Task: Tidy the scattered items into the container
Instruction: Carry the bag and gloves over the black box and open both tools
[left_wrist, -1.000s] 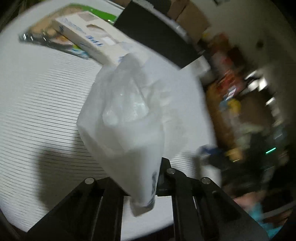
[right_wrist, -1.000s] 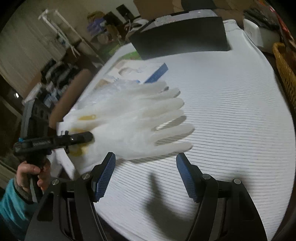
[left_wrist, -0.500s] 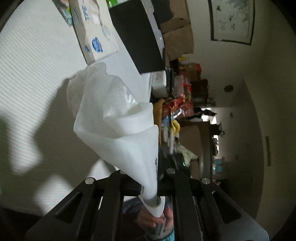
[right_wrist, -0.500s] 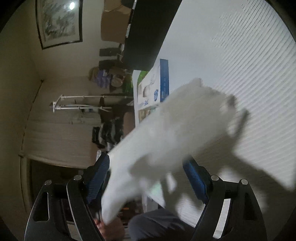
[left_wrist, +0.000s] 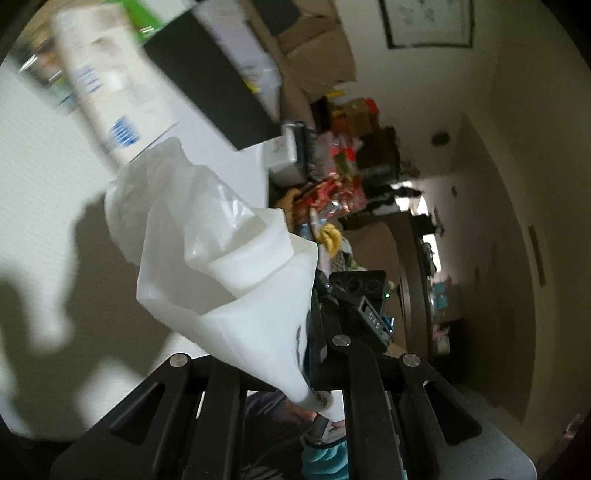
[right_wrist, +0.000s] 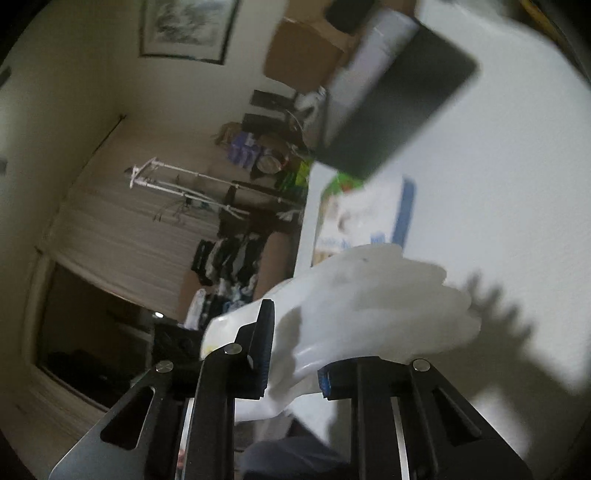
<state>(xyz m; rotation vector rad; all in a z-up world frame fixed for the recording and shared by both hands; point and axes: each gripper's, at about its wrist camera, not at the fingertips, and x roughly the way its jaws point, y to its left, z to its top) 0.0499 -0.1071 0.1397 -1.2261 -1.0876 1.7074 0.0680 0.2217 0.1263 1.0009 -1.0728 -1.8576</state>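
Gloves have left the counter (right_wrist: 480, 206): your right tool (right_wrist: 293, 373), wide apart a second ago, is closing on the white glove (right_wrist: 373, 306) low in frame, your left tool (left_wrist: 308, 354) stays clamped on its cuff (left_wrist: 258, 306), so both can go to the container.

The glove (right_wrist: 373, 302) is milky white, its cuff (left_wrist: 258, 295) printed with small dark letters. The tabletop (right_wrist: 498, 184) is white, and the box (left_wrist: 107, 92) on it white with blue print. The right tool (right_wrist: 293, 365) is black with blue pads (right_wrist: 264, 354), and the left tool (left_wrist: 306, 362) is all black.
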